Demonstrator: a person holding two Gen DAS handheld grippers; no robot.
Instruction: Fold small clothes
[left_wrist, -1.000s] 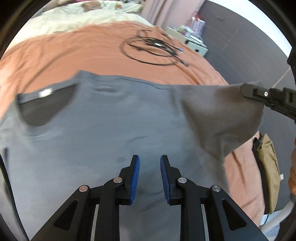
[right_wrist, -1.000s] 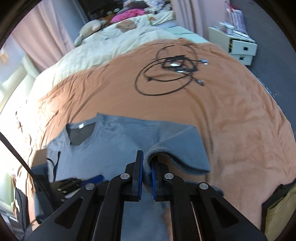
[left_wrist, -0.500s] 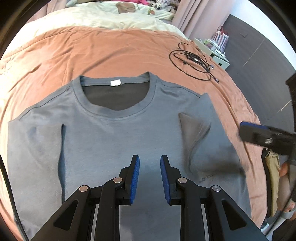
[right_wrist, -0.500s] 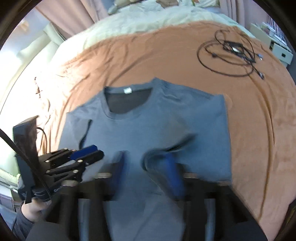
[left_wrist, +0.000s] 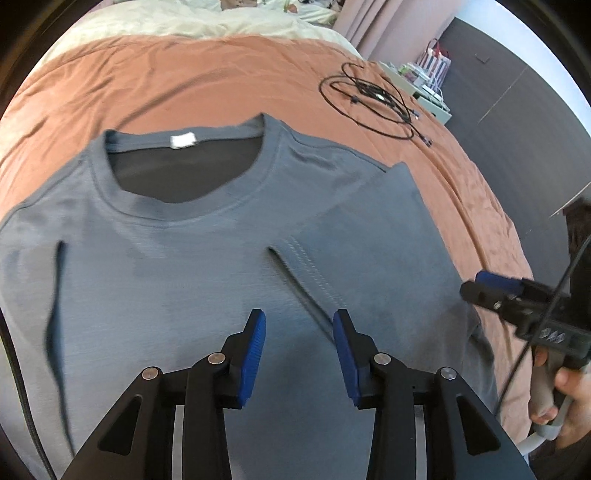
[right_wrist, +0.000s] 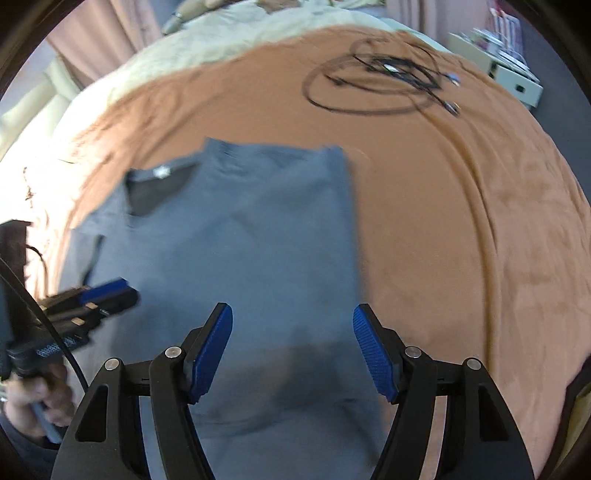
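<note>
A second ago the right gripper (right_wrist: 291, 347) pinched the shirt's (left_wrist: 207, 266) sleeve and held it up; now its jaws stand spread wide with nothing between them, and the sleeve lies folded in over the shirt's front. The left gripper (left_wrist: 299, 339) has opened wider too, its blue pads apart and holding nothing above the lower front of the shirt.

The shirt lies flat, neck away from the cameras, on the orange sheet (left_wrist: 184, 70). Both sleeves are turned inward: dark fold lines run down each side in the left view. Its hem is cut off by the bottom of both views, hidden behind the gripper frames.

A coil of cable (left_wrist: 373, 96) sits on the sheet beyond the shirt's right shoulder, well apart from it. The right view is blurred, so the cable and the collar label are smeared. A hand (left_wrist: 565, 398) shows only partly at the left view's edge.
</note>
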